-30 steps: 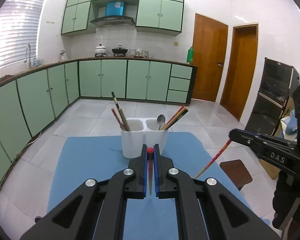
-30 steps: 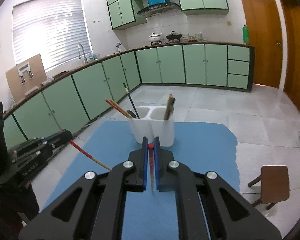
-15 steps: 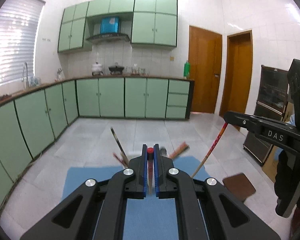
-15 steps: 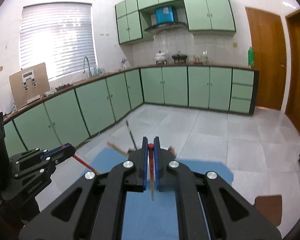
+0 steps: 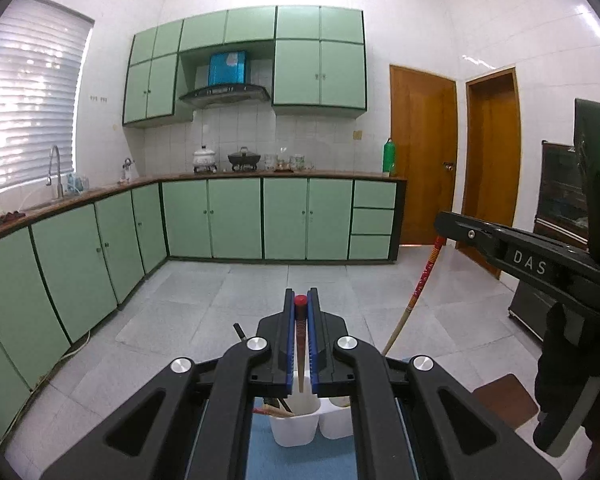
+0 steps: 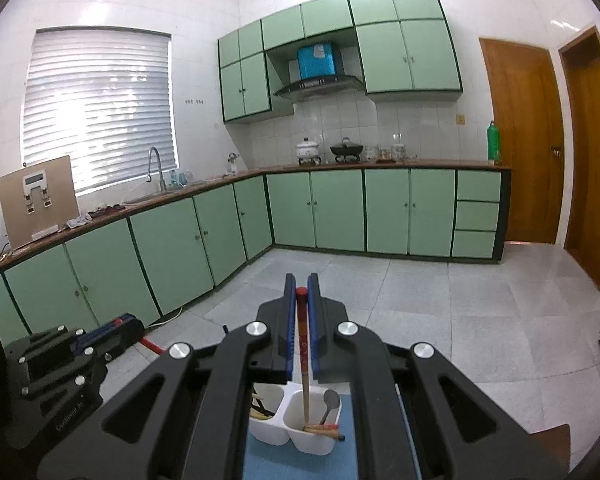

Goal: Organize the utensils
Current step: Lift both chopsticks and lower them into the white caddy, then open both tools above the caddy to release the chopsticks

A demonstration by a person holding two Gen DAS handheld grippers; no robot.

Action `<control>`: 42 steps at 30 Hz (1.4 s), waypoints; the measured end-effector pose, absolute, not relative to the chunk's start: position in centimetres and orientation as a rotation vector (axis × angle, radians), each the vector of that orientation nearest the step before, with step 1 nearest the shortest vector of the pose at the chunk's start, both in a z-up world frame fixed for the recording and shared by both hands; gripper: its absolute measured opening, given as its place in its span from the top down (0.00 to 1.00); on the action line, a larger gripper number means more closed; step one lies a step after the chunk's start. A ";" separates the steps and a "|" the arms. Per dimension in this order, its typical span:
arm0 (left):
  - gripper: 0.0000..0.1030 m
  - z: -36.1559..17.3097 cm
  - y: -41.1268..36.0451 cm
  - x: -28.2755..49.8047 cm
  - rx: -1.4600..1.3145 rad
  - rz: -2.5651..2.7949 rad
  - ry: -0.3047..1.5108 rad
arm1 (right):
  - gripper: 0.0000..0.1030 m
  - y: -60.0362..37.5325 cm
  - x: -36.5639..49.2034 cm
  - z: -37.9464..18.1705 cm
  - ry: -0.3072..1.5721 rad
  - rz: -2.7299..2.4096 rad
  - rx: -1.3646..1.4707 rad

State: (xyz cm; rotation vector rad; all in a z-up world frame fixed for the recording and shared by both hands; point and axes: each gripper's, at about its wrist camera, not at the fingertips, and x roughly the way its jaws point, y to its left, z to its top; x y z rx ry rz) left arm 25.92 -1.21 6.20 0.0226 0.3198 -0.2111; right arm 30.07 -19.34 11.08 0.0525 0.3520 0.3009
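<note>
Left gripper (image 5: 301,340) and right gripper (image 6: 301,336) each pinch one red-capped wooden chopstick (image 5: 300,344), tip down above the white two-compartment plastic holder (image 6: 296,420) directly below the fingers. Insertion step: the next move calls for lowering, then release. Earlier, both grippers sat lower, the holder ahead.

The right gripper (image 6: 301,296) is clamped on a red-capped chopstick (image 6: 303,360) that hangs upright, its lower end down inside the right compartment of the white two-compartment holder (image 6: 296,432). A spoon (image 6: 329,402) and more chopsticks lean there too. The left gripper (image 6: 112,330) waits off to the side, pinching another red stick (image 6: 151,346).
</note>
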 end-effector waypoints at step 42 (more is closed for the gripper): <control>0.12 0.1 2.4 12.8 -0.030 -0.139 0.423 | 0.05 -24.2 12.7 1.1 0.471 0.160 0.058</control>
